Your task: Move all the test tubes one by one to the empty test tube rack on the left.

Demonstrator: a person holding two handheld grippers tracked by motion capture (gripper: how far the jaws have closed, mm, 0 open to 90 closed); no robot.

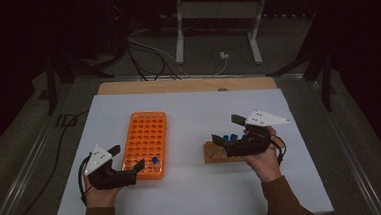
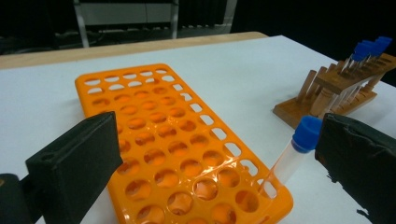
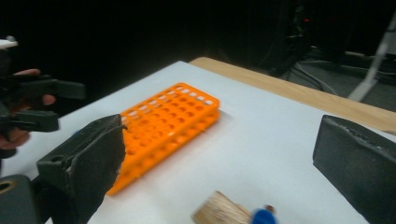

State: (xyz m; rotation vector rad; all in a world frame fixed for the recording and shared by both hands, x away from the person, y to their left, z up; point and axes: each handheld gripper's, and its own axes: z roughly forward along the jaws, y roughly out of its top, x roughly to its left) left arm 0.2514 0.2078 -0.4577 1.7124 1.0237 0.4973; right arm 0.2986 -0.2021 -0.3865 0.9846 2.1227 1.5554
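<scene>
An orange tube rack (image 1: 145, 140) lies left of centre on the white table. One clear tube with a blue cap (image 2: 292, 156) stands tilted in a hole at the rack's near right corner. My left gripper (image 1: 128, 158) is open at that corner. In the left gripper view its jaws (image 2: 215, 154) stand wide apart, the tube close beside the right jaw and not pinched. A wooden rack (image 1: 215, 153) holding several blue-capped tubes (image 1: 233, 136) sits to the right. My right gripper (image 1: 228, 128) hovers open just above those tubes with nothing between its jaws (image 3: 219, 149).
The white table top (image 1: 198, 187) ends in a wooden strip (image 1: 187, 85) at the far side. Beyond it are cables and a white stand's legs (image 1: 179, 43) on the floor. In the right gripper view the left gripper (image 3: 42, 105) shows farther off.
</scene>
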